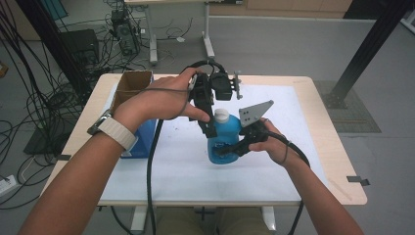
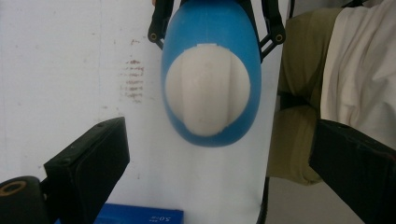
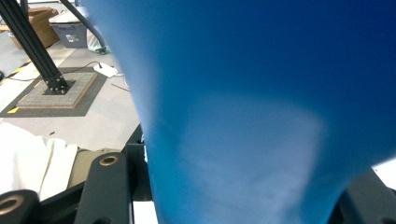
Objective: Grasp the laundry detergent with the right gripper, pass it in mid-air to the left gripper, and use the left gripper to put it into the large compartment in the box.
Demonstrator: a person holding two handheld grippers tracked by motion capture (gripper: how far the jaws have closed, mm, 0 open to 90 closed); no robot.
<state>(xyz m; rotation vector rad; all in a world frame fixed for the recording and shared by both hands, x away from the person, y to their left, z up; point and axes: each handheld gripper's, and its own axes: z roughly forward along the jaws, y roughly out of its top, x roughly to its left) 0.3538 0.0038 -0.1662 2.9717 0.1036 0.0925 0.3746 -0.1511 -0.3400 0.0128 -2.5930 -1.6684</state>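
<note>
Your right gripper (image 1: 229, 150) is clamped around the lower body of the blue plastic bottle (image 1: 222, 142), pinching it from the side. In the right gripper view the blue wall sits right up against the camera with a black jaw on each side. The bottle stands upright on the white sheet (image 1: 186, 166) covering the table, about in the middle, just right of the blue box (image 1: 145, 139) and the open cardboard box (image 1: 131, 84).

Your left gripper (image 1: 211, 125) hangs over the bottle's white ribbed screw cap (image 2: 208, 91), pointing down at it. Its jaws are spread wide and aren't touching anything. In the left gripper view the cap sits between them but a bit above their line.

Stuff I'd watch, just my read:
- The left jaws look off-centre from the cap. Close now and you'd likely catch the blue shoulder or only one edge of the cap, and it'd slip.
- Twisting the cap puts torque on the bottle. The right grip is low on a smooth curved wall, so the bottle could spin in the jaws or tip.
- Squeeze harder to stop that and a soft bottle may buckle, and push liquid out once the cap loosens.
</note>
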